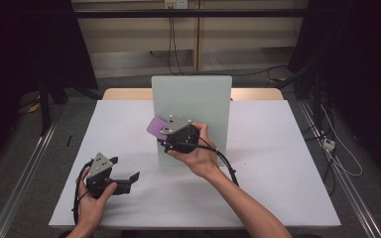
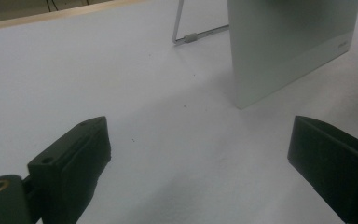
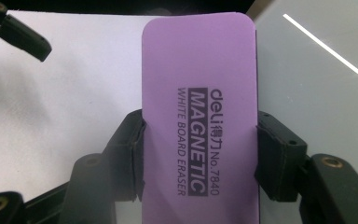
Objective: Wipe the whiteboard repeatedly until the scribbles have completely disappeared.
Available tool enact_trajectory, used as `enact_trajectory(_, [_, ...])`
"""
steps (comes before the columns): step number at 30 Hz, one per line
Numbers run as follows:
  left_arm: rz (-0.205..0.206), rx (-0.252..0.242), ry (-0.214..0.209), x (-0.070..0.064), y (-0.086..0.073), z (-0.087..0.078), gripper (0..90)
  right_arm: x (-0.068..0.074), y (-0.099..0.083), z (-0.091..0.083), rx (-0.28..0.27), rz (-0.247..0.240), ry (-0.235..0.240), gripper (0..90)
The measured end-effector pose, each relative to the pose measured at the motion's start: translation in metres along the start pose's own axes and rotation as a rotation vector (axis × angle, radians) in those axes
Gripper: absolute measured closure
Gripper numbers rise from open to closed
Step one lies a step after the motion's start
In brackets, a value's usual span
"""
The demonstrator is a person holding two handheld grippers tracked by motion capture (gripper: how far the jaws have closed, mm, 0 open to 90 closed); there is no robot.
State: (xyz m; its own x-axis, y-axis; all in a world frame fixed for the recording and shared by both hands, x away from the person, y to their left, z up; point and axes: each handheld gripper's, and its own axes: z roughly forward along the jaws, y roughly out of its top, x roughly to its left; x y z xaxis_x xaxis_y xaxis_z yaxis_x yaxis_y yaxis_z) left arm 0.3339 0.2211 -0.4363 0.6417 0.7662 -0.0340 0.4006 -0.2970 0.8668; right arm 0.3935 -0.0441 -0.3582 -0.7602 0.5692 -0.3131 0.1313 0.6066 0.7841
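Purple eraser (image 3: 199, 116) clamped between the two black jaws of your right hand-held gripper (image 3: 199, 154), as the right gripper view shows: each jaw presses one long edge, and the printed face reads "deli MAGNETIC WHITE BOARD ERASER No. 7840", the lettering running along the eraser's length. In the high view the same eraser (image 1: 156, 127) juts from the right hand-held gripper (image 1: 164, 133) toward the upper left, at the left edge of the whiteboard (image 1: 206, 99). Whether the eraser touches the board's face cannot be told from these views.

Your right hand (image 1: 197, 153) wraps the gripper body from below, forearm entering from the lower right; the grey three-cornered plate sits on top and a black cable trails back along the wrist.

The whiteboard stands tilted at the middle of the white desk (image 1: 278, 173), propped from behind. In the left gripper view its lower corner (image 2: 289, 46) rests on the desk (image 2: 98, 79), with a thin metal support leg (image 2: 191, 36) showing beside it.

Your left hand-held gripper (image 1: 129, 179) lies low at the desk's near left corner, held in your left hand (image 1: 93, 201), well apart from the board and the eraser. Its jaws stand spread wide, nothing between them; in the left gripper view (image 2: 200, 163) bare desk shows in the gap.
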Motion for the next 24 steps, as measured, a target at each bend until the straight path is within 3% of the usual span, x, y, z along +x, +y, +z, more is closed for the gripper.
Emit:
enact_trajectory(3, [-0.001, 0.003, 0.002, 0.001, -0.001, 0.0, 5.8, -0.002, 0.0, -0.001, -0.012, 0.022, 0.01, 42.1])
enact_trajectory(6, [-0.004, -0.001, 0.0, 0.001, 0.0, -0.001, 5.8, -0.01, 0.005, -0.008, -0.029, 0.023, -0.03, 42.1])
enact_trajectory(11, [-0.005, -0.002, 0.002, 0.001, 0.0, -0.002, 5.8, -0.034, 0.016, -0.029, -0.062, 0.047, -0.097, 42.1])
enact_trajectory(18, [-0.01, -0.007, 0.004, 0.002, 0.0, -0.002, 5.8, -0.063, 0.028, -0.055, -0.067, 0.046, -0.193, 42.1])
enact_trajectory(24, [-0.002, -0.004, 0.001, 0.001, 0.0, -0.002, 5.8, -0.068, 0.039, -0.055, -0.094, 0.06, -0.22, 42.1])
